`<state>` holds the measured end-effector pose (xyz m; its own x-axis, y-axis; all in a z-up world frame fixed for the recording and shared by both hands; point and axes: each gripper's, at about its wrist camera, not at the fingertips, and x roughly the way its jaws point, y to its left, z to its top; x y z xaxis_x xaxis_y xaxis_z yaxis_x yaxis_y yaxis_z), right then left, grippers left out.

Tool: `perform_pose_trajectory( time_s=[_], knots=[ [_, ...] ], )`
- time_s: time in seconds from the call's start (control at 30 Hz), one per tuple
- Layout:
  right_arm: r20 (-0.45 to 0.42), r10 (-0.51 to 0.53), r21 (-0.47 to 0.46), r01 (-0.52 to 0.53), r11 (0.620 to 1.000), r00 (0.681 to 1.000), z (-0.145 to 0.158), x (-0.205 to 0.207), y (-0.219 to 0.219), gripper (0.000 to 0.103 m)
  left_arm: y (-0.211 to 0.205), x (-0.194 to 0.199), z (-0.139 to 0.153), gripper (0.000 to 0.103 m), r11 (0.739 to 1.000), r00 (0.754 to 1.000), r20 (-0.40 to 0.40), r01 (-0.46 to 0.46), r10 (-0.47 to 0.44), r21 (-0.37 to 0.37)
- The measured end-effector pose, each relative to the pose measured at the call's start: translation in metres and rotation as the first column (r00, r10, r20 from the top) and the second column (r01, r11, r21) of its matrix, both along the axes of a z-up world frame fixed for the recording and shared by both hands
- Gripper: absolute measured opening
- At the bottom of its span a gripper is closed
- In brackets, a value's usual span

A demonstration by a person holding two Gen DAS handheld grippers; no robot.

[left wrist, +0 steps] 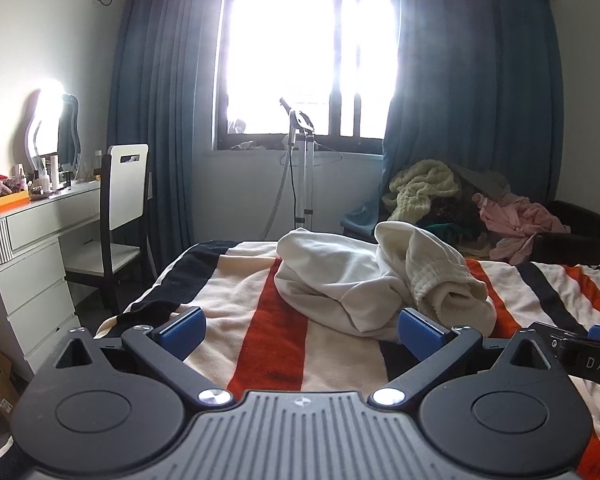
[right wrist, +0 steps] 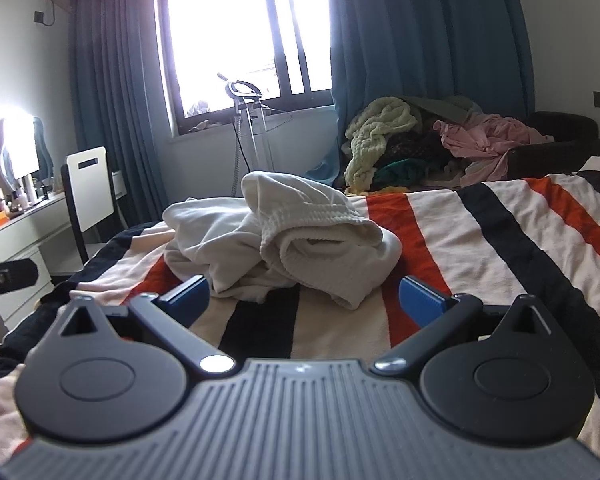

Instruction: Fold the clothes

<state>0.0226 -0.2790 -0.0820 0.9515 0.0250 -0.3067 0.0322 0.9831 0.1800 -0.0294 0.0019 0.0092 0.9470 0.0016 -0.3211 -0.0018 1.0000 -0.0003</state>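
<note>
Cream garment [left wrist: 364, 280] lies in a crumpled heap on the striped blanket [left wrist: 260, 344], roughly mid-bed, just ahead of both tools. Looks like sweatpants or a sweatshirt; which one I cannot tell from the bundle.

Left gripper [left wrist: 300, 330]: jaws spread wide, nothing between the blue pads, tilted slightly down toward the near edge of the heap. Right gripper [right wrist: 302, 298]: likewise wide apart and empty, its pads flanking the nearest fold of cloth without touching it.

Handling, as a judgement:
- Thick fleece-like knit, soft and limp. Will sag and drag when lifted, no stiffness to hold a shape.
- Moderate weight for clothing; a one-point pinch would probably let the rest trail on the blanket.
- Not slippery; nap should grip well against the pads. Blanket is fuzzy too, so sliding the cloth may catch.
- Best hold: the ribbed elastic band [right wrist: 316, 216] on top of the heap, a firm, thick edge, easy to find. Take it at two spots well apart, one per tool, then shake flat.

Hard to make out:
- Hems, cuffs, and any second opening are buried under folds.
- Whether the heap is one garment or two.
- Window [left wrist: 304, 40] is blown out; glare washes the far side of the bundle.
- Laundry pile [right wrist: 420, 140] beyond the bed is tangled; single items are unclear.
- Right tool only clips into the left view's edge.
</note>
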Motion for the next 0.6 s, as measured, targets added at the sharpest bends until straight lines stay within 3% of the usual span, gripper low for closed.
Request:
perform_pose_trajectory(
  time_s=[0.6],
  knots=[
    [0.009,-0.018,-0.001,0.018,1.000,1.000,0.0029,-0.0041,-0.0016,0.103,0.0013,0.0075,-0.0047,0.103,1.000,0.999,-0.032,-0.004,0.004,0.008]
  ],
)
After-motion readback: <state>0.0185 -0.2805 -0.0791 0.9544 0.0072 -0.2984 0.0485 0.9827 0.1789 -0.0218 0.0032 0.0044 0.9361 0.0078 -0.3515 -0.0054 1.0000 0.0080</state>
